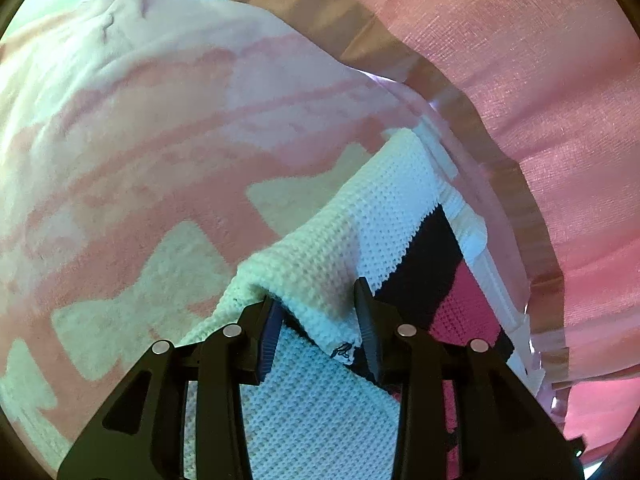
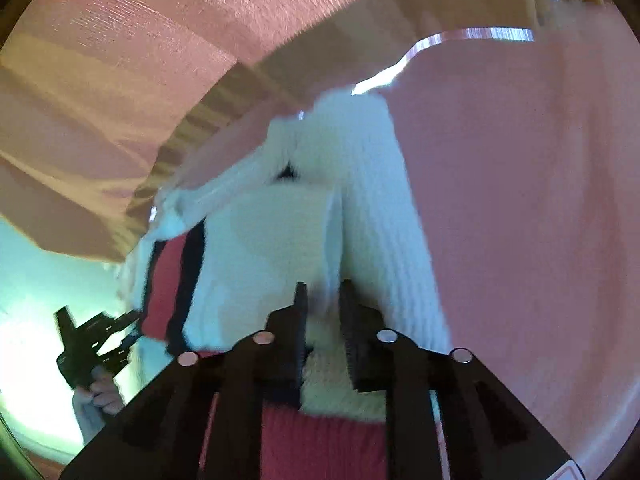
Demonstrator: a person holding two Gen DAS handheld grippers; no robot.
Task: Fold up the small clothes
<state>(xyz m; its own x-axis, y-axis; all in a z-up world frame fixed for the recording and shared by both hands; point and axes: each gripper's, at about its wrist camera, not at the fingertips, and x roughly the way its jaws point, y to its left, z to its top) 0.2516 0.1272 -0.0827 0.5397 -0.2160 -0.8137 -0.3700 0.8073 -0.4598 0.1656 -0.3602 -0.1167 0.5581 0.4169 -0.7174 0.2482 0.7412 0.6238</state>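
Observation:
A small white knit sweater (image 1: 352,240) with a black band and a bright pink panel hangs over a pink and cream blanket (image 1: 120,160). My left gripper (image 1: 320,320) is shut on a thick fold of its white edge, with the fabric bunched between both fingers. In the right wrist view the same sweater (image 2: 280,240) is blurred. My right gripper (image 2: 324,312) is shut on a white pleat of it that stands up between the pads. The left gripper (image 2: 134,326) shows at the sweater's left edge, held by a person's hand (image 2: 100,396).
A sheer pink ruffled drape (image 1: 540,100) hangs along the right side and also fills the upper left of the right wrist view (image 2: 120,60). Plain pink cloth (image 2: 520,220) lies to the right of the sweater. A pale wall (image 2: 48,280) shows at the lower left.

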